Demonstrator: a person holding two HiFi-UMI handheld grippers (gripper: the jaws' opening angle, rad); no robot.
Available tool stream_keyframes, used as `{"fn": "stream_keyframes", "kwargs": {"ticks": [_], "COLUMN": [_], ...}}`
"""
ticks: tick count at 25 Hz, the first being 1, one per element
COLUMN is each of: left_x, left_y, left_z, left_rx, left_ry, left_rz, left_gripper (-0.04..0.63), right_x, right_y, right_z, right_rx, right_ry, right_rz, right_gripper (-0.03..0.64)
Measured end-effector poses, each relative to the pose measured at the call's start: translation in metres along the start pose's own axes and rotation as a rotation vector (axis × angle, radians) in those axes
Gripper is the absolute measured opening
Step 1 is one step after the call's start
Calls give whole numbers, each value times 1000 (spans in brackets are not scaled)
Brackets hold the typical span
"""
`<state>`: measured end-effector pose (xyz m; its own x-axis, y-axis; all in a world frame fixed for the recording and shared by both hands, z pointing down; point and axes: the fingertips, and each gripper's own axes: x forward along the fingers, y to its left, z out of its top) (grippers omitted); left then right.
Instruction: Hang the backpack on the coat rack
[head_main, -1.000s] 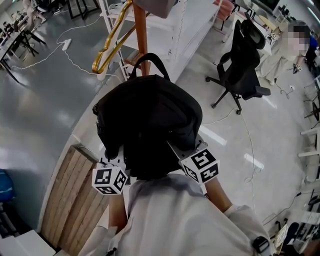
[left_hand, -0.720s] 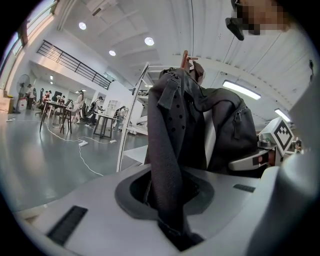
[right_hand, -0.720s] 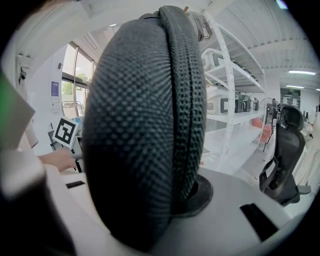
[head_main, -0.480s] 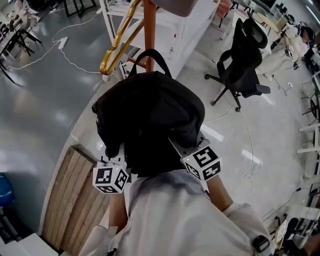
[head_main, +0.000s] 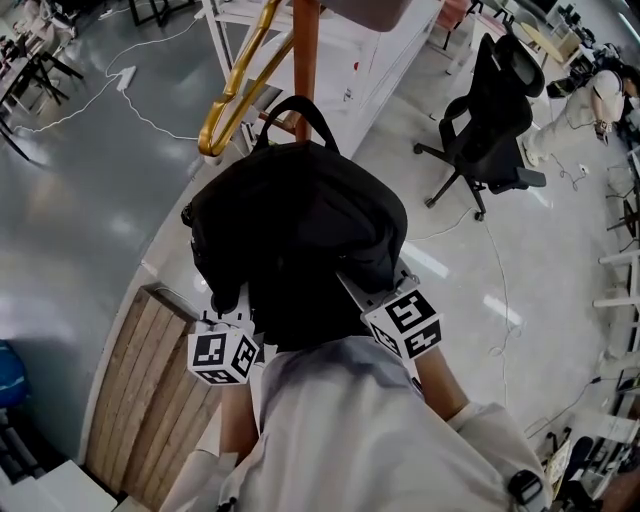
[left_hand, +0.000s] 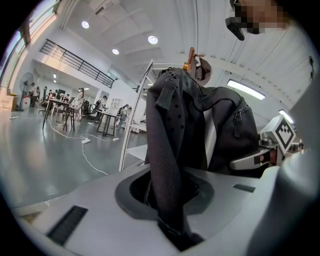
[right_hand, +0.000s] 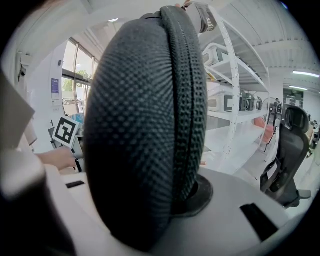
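Note:
A black backpack (head_main: 295, 230) hangs in the air between my two grippers, seen from above in the head view. Its top handle loop (head_main: 297, 105) lies against the orange pole (head_main: 306, 50) of the coat rack, beside a gold curved arm (head_main: 238, 90). My left gripper (head_main: 228, 300) is shut on a thin black strap (left_hand: 167, 165) of the backpack. On the backpack's other side, my right gripper (head_main: 355, 285) is shut on a padded mesh shoulder strap (right_hand: 145, 135). The bag hides both sets of fingertips in the head view.
A black office chair (head_main: 495, 120) stands on the floor to the right. White shelving (head_main: 370, 60) runs behind the rack. A wooden board (head_main: 140, 390) lies at the lower left. Cables (head_main: 120, 85) trail over the grey floor, and a person (head_main: 600, 90) sits far right.
Both grippers have carried the backpack a little closer to the rack. The handle loop now overlaps the orange pole instead of lying just right of it.

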<state>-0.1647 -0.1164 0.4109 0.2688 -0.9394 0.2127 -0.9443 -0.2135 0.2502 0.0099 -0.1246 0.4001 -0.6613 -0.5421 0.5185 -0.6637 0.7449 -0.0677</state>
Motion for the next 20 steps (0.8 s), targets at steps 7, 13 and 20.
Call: {"fn": "stream_keyframes", "kwargs": {"ticks": [7,13,20], "left_x": [12,17,25], "left_y": [1,6,8], "left_z": [-8,-10,-18], "left_rx": [-4,0,-4], "left_ry": [18,34,54], "left_rz": [3,5,8], "left_gripper": [59,60,60], "right_x": [9,17,23], "right_y": [-11,-14,-20], "right_z": [-5,-5,-10], "right_rx": [9,14,24], "right_ry": [20,32,53], "right_rz": [9,15,20], "right_gripper": [127,128,129]}}
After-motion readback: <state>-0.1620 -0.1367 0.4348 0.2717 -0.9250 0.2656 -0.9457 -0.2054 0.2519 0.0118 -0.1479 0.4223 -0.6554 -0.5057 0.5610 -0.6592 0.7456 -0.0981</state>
